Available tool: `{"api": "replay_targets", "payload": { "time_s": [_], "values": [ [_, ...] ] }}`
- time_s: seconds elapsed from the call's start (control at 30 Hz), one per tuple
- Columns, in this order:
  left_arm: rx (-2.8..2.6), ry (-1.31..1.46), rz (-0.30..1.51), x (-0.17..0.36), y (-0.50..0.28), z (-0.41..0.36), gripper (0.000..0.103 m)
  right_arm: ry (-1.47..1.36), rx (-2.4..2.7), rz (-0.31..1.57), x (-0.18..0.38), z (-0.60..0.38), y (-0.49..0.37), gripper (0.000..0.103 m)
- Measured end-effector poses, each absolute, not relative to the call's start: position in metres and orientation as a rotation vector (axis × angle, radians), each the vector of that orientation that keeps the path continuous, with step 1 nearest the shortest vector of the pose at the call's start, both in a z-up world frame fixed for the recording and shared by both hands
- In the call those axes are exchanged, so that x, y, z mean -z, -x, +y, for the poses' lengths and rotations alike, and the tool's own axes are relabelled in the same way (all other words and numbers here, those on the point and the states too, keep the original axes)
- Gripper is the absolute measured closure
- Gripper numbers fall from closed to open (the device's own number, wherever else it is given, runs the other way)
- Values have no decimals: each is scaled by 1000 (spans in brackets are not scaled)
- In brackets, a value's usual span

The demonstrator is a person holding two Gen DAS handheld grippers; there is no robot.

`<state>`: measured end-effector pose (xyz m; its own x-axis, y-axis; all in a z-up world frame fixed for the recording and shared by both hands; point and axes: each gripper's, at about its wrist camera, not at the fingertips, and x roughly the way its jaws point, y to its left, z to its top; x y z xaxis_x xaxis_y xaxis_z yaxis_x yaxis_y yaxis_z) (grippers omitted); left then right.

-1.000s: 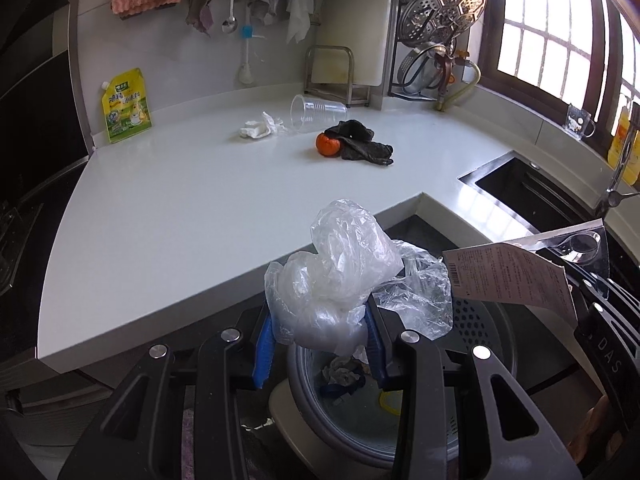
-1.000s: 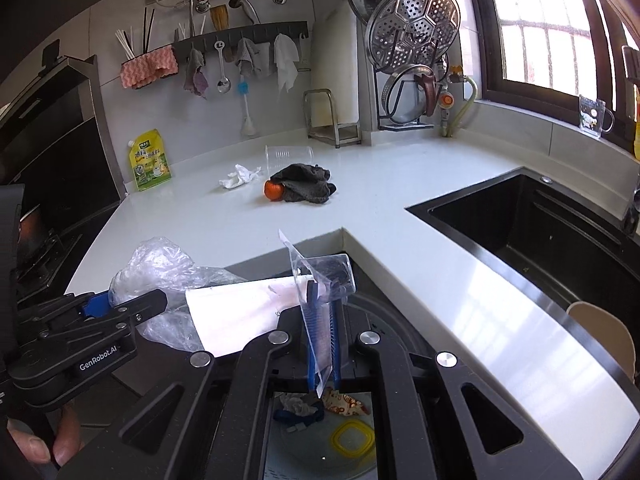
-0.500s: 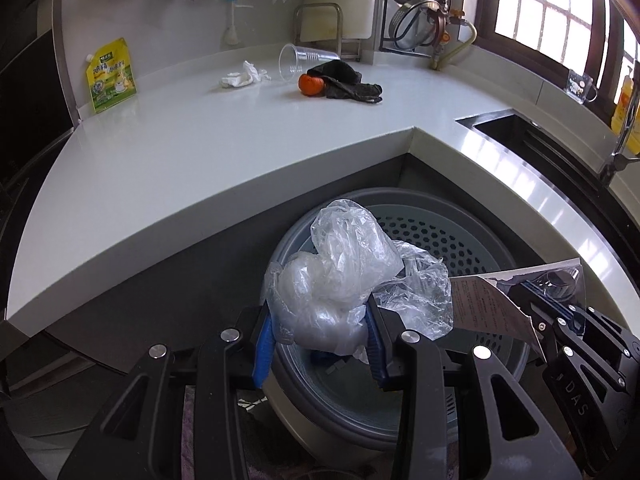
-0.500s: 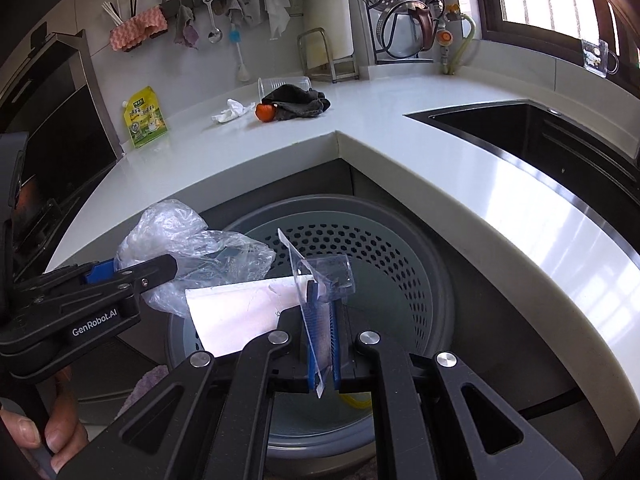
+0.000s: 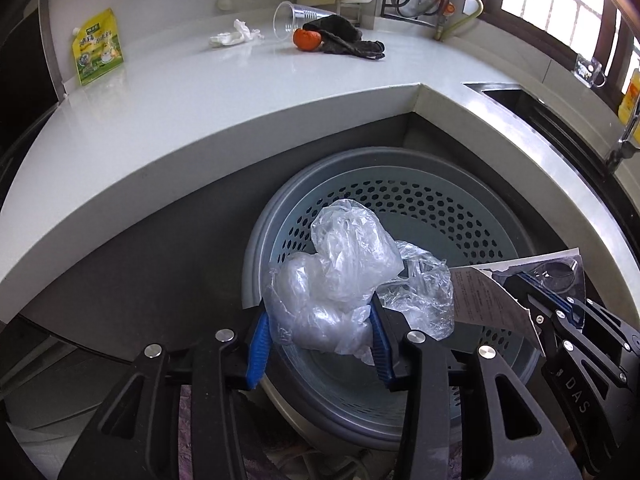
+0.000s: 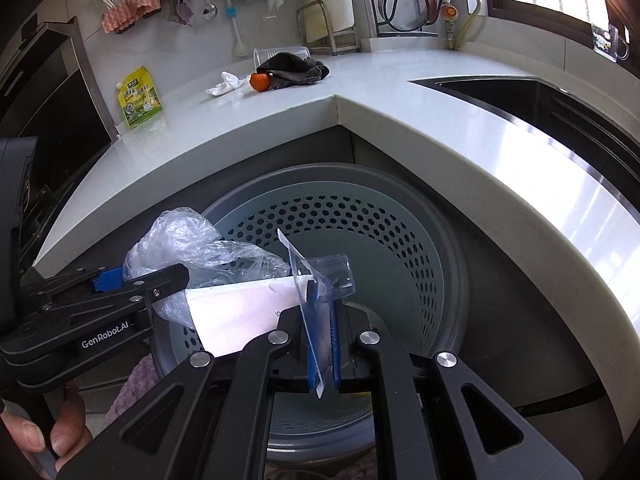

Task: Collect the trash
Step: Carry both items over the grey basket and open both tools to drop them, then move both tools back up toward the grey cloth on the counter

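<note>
Clear plastic bag: crumpled, clamped between the blue pads of the left gripper; it bulges up and forward past the fingertips, over the bin's mouth.
Left gripper: clenched on the bag, fingers part-way closed around the wad; seen from the right wrist it sits just left of the right gripper.
Right gripper: jaws squeezed nearly together on a clear flat packet with a white paper sheet fanning out to its left, toward the bag; from the left wrist it shows at right.
Paper: touches or overlaps the bag's edge; I cannot tell which.
Bin: grey, round, perforated wall, directly below and ahead of both grippers, tucked into the counter's inner corner; some yellow bit lies low inside, mostly hidden.
Hand: bare fingers on the left gripper's handle, low left.
Counter: white, wraps beyond the bin.
Far ahead on counter: orange touching a dark cloth; a tipped clear cup just behind; white crumpled tissue to their left; yellow-green pouch far left against the wall.
Sink: dark basin, ahead right.
</note>
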<state>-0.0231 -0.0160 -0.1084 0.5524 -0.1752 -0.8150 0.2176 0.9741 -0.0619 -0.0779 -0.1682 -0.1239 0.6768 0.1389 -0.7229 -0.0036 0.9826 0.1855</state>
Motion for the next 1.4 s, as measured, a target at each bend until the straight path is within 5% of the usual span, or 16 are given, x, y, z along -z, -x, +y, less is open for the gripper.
{"api": "replay_targets", "payload": {
  "time_s": [0.1,0.23,1.0,1.4],
  "values": [
    [225,-37,961,109,22,-13,49,-174,-70,837,127,-169,76,97],
    [215,-22,961,109,22,-9,35,-190,-50,822,126,-175,76,65],
    [185,-12,950,110,21,0,29,-233,-40,804,125,-188,82,54],
    [156,1,907,91,15,15,21,-236,-46,775,111,-189,77,40]
  ]
}}
